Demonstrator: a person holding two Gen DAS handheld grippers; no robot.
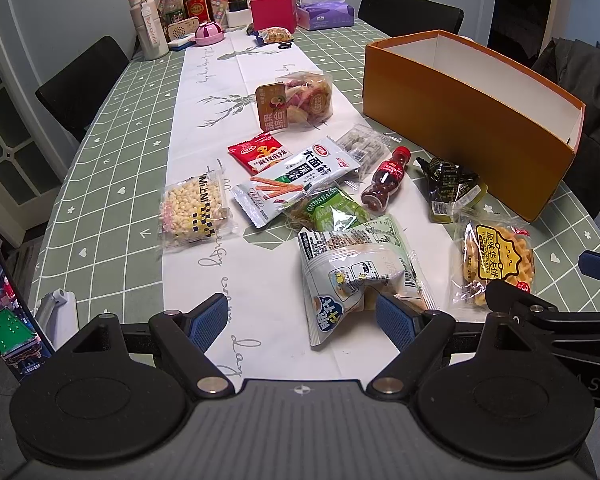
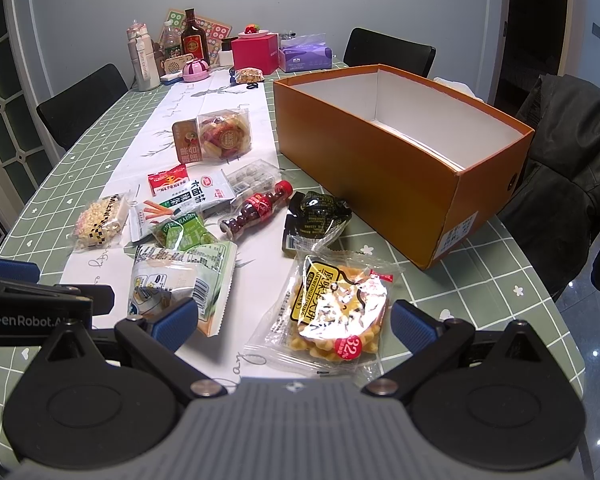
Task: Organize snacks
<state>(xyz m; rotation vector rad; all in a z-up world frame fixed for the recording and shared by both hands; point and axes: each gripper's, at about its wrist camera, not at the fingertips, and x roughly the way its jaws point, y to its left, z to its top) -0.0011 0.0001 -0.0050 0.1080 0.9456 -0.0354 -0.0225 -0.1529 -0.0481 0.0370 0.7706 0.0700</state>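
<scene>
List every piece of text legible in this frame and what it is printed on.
"GREEN RAISIN": green packet.
"MILENI": puffed-grain bar wrapper.
"32%": red sticker on the waffle pack.
"Burn calories": white bottle.
"GenRobot.AI", last letters cut off: left gripper, seen from the right wrist.
Chinese print shows on most packets; the small print and the orange box's label are too small to read.

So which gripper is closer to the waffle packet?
Right. The right gripper is open with the waffle packet between its fingers. The left gripper is off to the packet's left, open by the white bag.
</scene>
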